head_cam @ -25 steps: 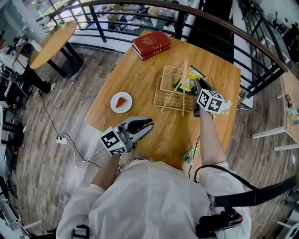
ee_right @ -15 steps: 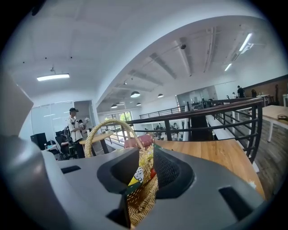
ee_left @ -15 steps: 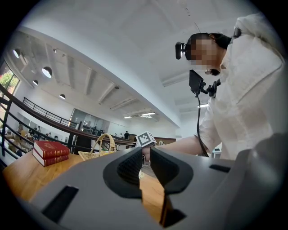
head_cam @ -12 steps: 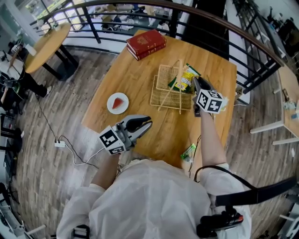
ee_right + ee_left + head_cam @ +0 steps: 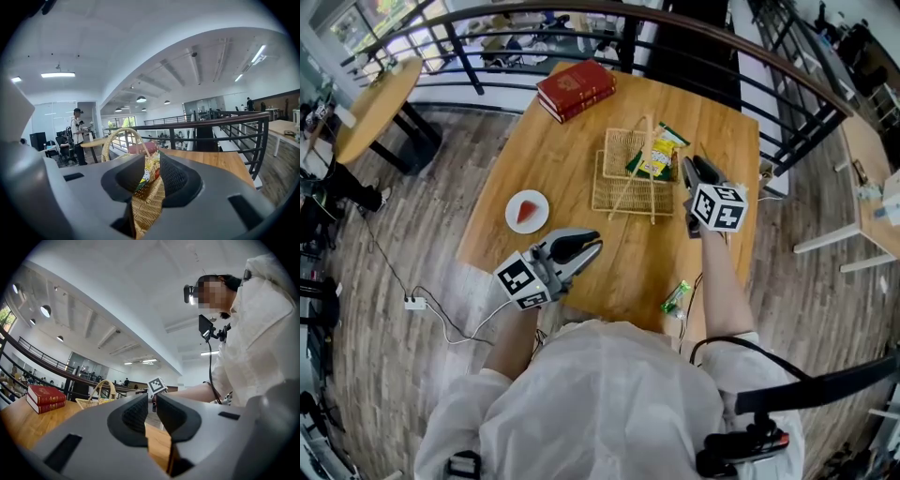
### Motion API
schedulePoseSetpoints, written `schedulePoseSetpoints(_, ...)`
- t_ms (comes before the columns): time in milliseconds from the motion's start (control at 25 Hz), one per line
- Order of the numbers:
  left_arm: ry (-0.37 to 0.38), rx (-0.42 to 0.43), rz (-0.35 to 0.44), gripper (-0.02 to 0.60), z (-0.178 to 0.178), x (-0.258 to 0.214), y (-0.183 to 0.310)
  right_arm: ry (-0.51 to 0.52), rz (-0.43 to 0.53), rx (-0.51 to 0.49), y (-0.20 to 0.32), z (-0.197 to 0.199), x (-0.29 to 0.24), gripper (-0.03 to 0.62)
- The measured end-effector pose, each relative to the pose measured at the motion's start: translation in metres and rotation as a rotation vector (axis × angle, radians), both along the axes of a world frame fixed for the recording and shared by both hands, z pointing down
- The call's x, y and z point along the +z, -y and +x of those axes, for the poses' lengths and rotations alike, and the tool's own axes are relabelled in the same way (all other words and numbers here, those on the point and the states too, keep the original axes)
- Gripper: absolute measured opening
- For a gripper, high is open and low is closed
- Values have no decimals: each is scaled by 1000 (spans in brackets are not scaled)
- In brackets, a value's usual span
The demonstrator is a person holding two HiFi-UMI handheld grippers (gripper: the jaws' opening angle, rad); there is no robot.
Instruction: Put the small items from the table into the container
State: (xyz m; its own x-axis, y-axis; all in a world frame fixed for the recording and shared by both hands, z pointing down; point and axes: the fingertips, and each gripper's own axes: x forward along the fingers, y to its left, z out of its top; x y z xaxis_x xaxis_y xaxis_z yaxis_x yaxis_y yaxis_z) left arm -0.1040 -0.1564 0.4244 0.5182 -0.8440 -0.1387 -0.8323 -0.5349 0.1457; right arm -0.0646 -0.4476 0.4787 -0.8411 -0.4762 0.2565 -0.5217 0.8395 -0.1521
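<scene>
A wicker basket (image 5: pixel 623 183) with a tall handle stands mid-table. A green-and-yellow snack packet (image 5: pixel 653 155) lies in it, over its right rim. My right gripper (image 5: pixel 692 169) hovers just right of the basket, level with that packet, jaws narrowly open and holding nothing. Its own view looks through the gap at the packet (image 5: pixel 149 174) and the basket's weave (image 5: pixel 147 206). A small green packet (image 5: pixel 677 297) lies at the table's near edge. My left gripper (image 5: pixel 592 246) hangs over the near left edge, jaws slightly apart and empty (image 5: pixel 152 401).
A white plate with a red slice (image 5: pixel 527 210) sits left of the basket. Red books (image 5: pixel 575 89) lie at the far edge. A black railing (image 5: pixel 787 141) runs behind and to the right of the wooden table (image 5: pixel 572 159). A cable (image 5: pixel 441 300) trails on the floor.
My right gripper has drawn back to the right, away from the basket, while the snack packet stays in the basket. The left gripper has kept its place.
</scene>
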Motion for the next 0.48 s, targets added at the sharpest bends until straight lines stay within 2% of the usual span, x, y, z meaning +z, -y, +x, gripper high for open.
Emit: schedulePoseSetpoints(480, -29, 90, 8, 40, -3, 5, 1, -4, 40, 84, -36, 49, -13, 81)
